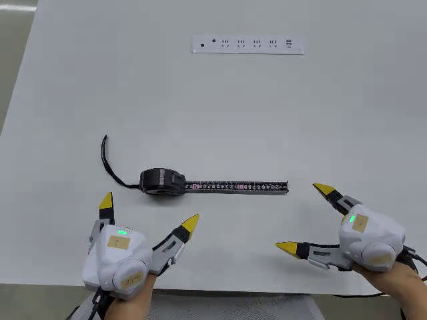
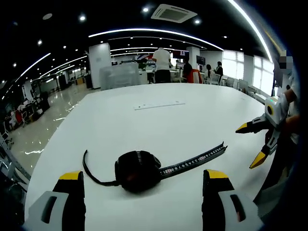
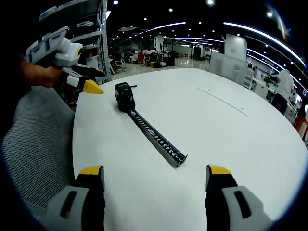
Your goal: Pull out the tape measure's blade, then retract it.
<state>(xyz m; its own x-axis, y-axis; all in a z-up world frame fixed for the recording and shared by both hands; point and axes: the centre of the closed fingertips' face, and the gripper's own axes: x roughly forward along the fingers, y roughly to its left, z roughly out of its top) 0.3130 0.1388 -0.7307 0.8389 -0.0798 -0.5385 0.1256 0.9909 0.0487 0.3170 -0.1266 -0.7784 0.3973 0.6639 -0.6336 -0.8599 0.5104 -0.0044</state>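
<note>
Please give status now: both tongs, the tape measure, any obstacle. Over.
Left tongs open, empty, before the tape measure. Right tongs open, empty, near the end of the blade. Blade out, flat on the table. Power strip far off, no obstacle.

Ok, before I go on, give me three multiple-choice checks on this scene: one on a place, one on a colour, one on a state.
1. Where is the tape measure?
A) inside a box
B) on the table, just ahead of the left gripper
C) hanging off the edge

2. What colour are the grippers' fingertips?
A) red
B) blue
C) yellow

3. The blade is:
A) pulled out, lying flat
B) fully retracted
C) clamped in a gripper

Answers: 1 B, the head view shows it lying just beyond that gripper's tips; 2 C, all four tips are yellow; 3 A, it stretches toward the open right gripper, and nothing touches it.
</note>
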